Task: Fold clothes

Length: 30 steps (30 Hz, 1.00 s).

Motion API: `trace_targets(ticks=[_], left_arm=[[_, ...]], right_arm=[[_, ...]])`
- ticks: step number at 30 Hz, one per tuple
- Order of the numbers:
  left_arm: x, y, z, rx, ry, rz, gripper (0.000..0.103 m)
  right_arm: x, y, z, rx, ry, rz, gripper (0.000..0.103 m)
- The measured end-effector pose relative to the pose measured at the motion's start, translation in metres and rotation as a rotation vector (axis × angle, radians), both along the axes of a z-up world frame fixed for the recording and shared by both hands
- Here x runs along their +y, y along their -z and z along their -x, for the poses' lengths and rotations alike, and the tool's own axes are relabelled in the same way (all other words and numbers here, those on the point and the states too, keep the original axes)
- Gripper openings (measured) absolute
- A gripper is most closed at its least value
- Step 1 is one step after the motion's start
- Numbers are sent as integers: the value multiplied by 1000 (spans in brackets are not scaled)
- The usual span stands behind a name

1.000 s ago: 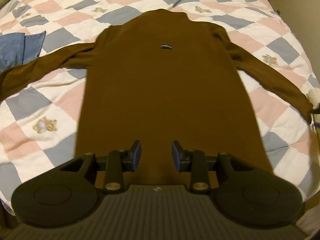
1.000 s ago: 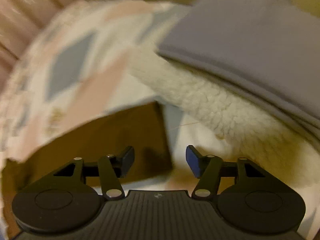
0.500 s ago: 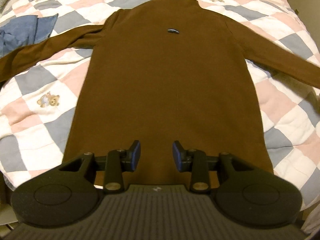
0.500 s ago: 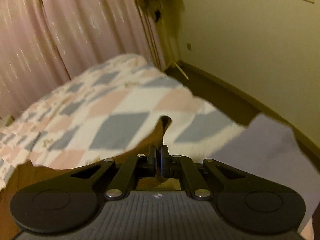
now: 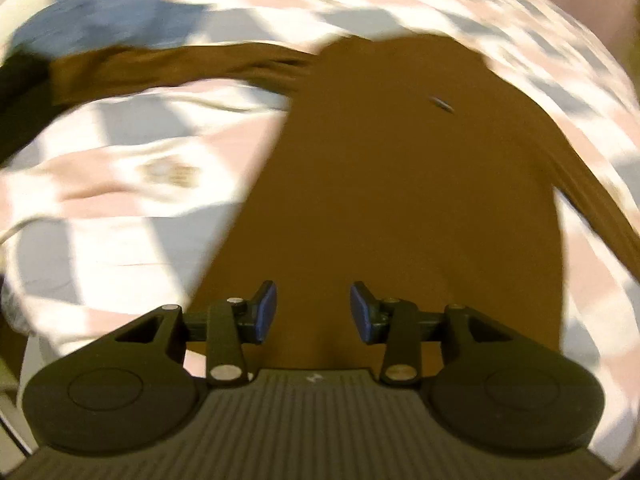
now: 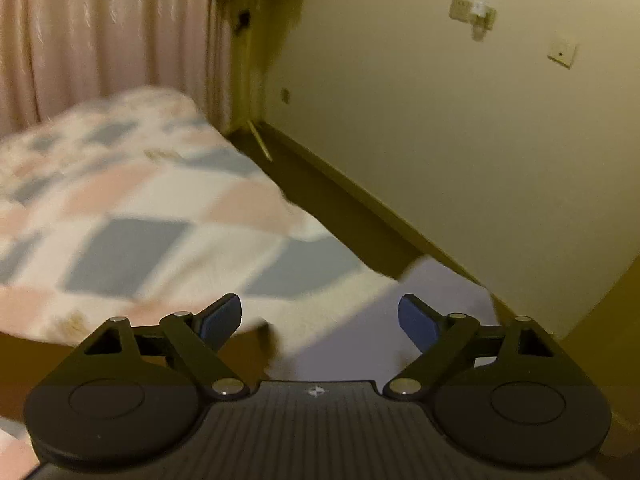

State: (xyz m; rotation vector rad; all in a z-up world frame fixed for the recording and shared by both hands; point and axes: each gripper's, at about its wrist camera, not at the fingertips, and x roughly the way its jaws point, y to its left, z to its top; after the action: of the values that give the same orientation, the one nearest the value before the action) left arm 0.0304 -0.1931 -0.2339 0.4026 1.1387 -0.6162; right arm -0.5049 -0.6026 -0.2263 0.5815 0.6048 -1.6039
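- Left wrist view, nearest first: the left gripper [image 5: 313, 312] has its jaws parted to a moderate gap with nothing between them, and its blue pads [image 5: 266, 312] hover over the hem end of a brown long-sleeved garment [image 5: 392, 184].
- The brown garment lies flat on a checked quilt [image 5: 120, 200] of pink, grey and white patches — its body runs away from the gripper toward the neck end.
- One sleeve [image 5: 160, 68] stretches out to the left of the garment's body; the other trails off to the right.
- Beyond the left sleeve, a blue denim piece [image 5: 100, 28] lies on the quilt; this view is blurred.
- Right wrist view: the right gripper [image 6: 320, 318] has its jaws spread wide and empty, above the quilt's edge [image 6: 160, 216].
- A small brown tip of fabric [image 6: 268, 344] shows just beyond the gripper, lying free between the fingers.
- Farther off, past the quilt, stand pink curtains [image 6: 100, 32] and a pale wall [image 6: 440, 120].
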Motion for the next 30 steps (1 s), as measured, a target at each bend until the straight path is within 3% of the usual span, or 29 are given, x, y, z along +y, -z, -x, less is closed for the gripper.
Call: trace_targets(ticks=[4,9,11,15,18,20,21,25,27,29,30], left_arm=[[36,-4,-59,-122,-43,-21,36],[55,8,-132,-415,173,-164,37],[59,24,-165,-581,321,-290,38],[72,78,-218,-922,707,-602,42],[96,116,-255,-1050,996,-715,44],[99,118,-281,-945,986,-677,46],[97,109,-294,-864,916,-619,46],[90,52,-354,-474,538,-252,50],[87,41,-381,-374,429,-126,52],[78,43,-395,-329,410,-87,51],[73,45,-401,-307,406,-71,45]], right_arm=[[18,-2,-62,-110,-108,-95,88],[85,24,-179,-162,-245,-288,90],[121,37,-231,-177,-295,-386,90],[190,57,-322,-194,-389,-555,90],[228,63,-369,-190,-437,-637,90],[243,64,-386,-172,-448,-677,90],[250,64,-392,-163,-450,-697,90],[258,59,-400,-153,-384,-734,94],[257,60,-400,-164,-339,-743,94],[256,61,-400,-175,-306,-755,94],[255,63,-401,-180,-295,-761,94]])
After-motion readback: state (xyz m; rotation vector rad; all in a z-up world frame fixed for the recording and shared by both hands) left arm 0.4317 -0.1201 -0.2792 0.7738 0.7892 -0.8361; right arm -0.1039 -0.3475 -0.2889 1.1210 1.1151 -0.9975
